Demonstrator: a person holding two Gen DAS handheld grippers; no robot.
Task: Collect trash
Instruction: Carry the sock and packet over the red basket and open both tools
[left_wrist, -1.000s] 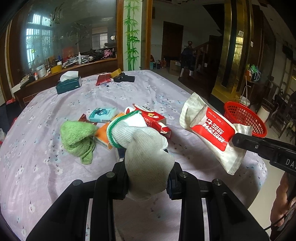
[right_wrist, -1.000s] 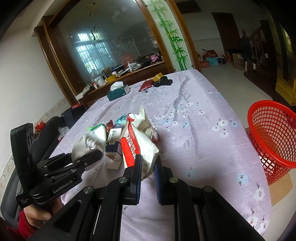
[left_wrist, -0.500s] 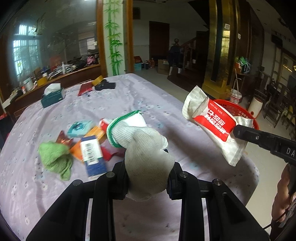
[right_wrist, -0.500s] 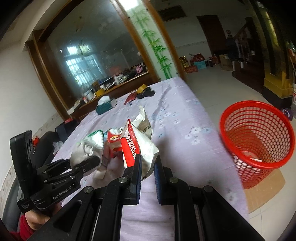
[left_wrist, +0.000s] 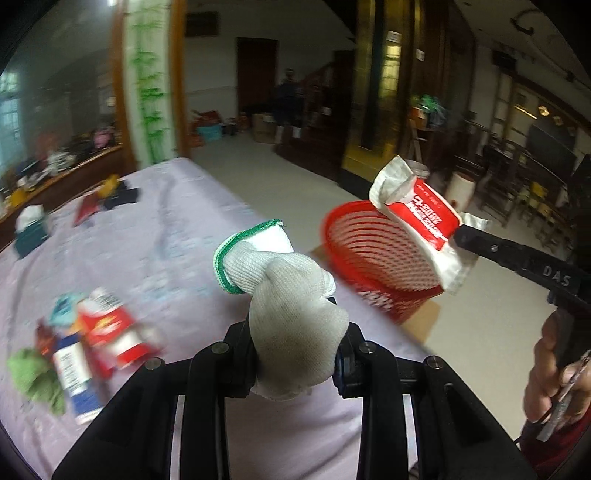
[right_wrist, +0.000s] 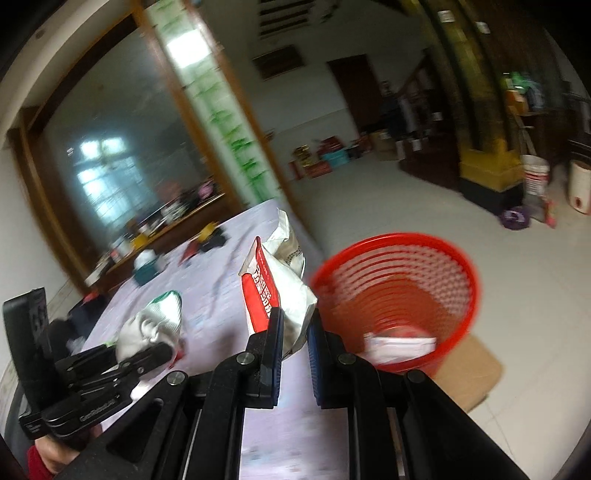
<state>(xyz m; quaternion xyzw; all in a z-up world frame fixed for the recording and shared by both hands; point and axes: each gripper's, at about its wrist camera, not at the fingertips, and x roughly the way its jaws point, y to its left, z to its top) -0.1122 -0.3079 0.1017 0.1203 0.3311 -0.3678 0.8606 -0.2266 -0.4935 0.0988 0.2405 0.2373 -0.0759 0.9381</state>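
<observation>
Left gripper (left_wrist: 295, 347) is clamped on a white knit glove (left_wrist: 291, 314), soft ribbed weave, green-trimmed cuff bunched and sticking up past the fingertips. Glove fills the gap between the black jaws, pads pressed into it from both sides. Right gripper (right_wrist: 295, 325) is clamped on a crinkly plastic wet-wipe pack (right_wrist: 280, 291), white film with a red printed panel, flattened and standing up out of the jaws; blue pads pinch its lower edge.

Red plastic basket (right_wrist: 461, 266), round, open lattice wall, sits on the floor just ahead and right of the right gripper's tips, on a brown cardboard sheet (right_wrist: 476, 365). Some white and red packaging lies in its bottom. From the left wrist view the basket is ahead-right of the glove, and the wipe pack hangs over its rim.

Table (left_wrist: 155, 236) under both grippers has a lilac floral cloth, smooth. Left of the left gripper: blurred small cartons (left_wrist: 99, 332) and a fuzzy green cloth (left_wrist: 33, 376), well apart from the jaws.
</observation>
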